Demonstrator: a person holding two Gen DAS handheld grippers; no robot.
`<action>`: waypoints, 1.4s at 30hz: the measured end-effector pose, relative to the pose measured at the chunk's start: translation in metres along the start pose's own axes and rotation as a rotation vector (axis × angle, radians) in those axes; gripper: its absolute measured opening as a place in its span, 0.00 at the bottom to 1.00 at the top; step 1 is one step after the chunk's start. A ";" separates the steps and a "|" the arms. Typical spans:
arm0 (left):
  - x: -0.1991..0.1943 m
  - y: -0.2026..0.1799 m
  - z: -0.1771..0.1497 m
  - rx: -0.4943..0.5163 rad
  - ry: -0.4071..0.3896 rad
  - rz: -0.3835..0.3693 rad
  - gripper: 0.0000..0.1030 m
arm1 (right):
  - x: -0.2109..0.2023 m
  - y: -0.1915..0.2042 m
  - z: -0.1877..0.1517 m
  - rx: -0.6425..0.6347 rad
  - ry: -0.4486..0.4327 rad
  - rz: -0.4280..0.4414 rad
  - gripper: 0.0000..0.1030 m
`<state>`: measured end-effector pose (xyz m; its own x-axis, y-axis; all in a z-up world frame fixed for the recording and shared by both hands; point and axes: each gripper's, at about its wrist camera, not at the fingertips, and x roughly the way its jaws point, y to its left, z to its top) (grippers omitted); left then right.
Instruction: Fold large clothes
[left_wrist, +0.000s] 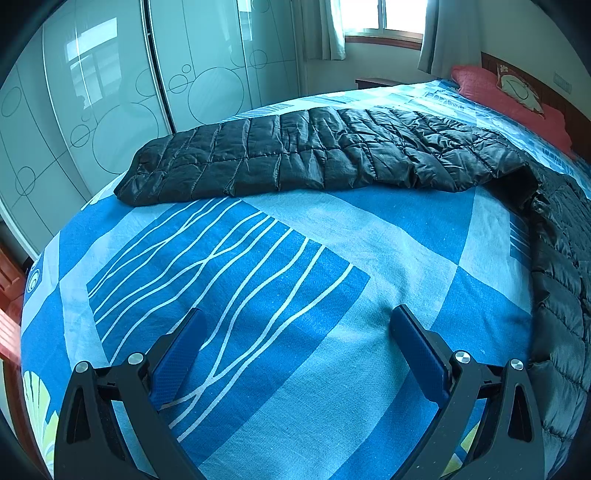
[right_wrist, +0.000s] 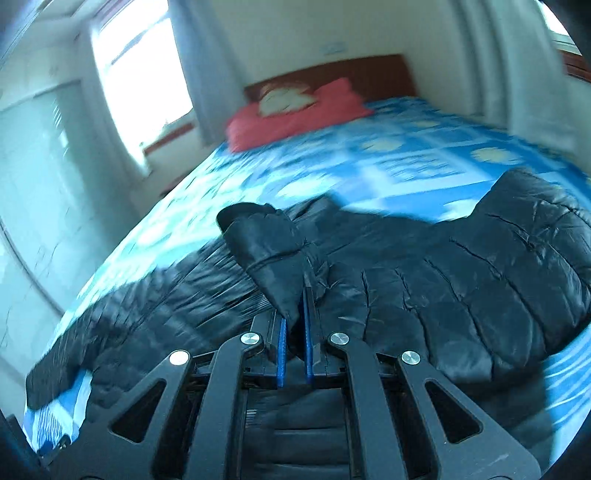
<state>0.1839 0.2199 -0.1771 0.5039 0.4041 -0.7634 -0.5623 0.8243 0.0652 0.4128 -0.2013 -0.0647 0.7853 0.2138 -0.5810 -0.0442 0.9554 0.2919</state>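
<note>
Black quilted fabric identifies the task item: a padded jacket lying on the bed, which carries a blue sheet with white wavy lines and pale squares. In the left wrist view we see one long part of the jacket stretched across the far side of the bed, and the rest running down the right edge of the view toward the camera. We observe the left gripper with its blue pads spread wide, poised above bare sheet with nothing between them; the jacket lies well apart from its fingertips.

In the right wrist view we see the right gripper with its pads pressed together, pinching a fold of the jacket. The pinched fabric stands up from the fingertips as a dark flap, while the body of the garment spreads over the sheet to the left and right. This view is motion-blurred.

We note a red pillow at the head of the bed against a brown headboard. A wardrobe with circle-patterned doors stands beyond the bed, and a curtained window is at the far wall.
</note>
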 end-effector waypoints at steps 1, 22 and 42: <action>0.000 0.000 0.000 -0.001 0.000 -0.001 0.96 | 0.004 0.018 -0.007 -0.015 0.011 0.010 0.07; 0.000 0.001 -0.001 0.000 -0.002 -0.001 0.96 | 0.082 0.125 -0.065 -0.203 0.256 0.078 0.11; 0.001 0.000 0.000 0.003 -0.002 0.004 0.96 | -0.029 0.072 -0.031 -0.223 0.097 0.142 0.69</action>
<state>0.1844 0.2202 -0.1775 0.5034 0.4083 -0.7615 -0.5624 0.8239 0.0700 0.3678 -0.1324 -0.0508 0.6996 0.3567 -0.6191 -0.2926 0.9335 0.2072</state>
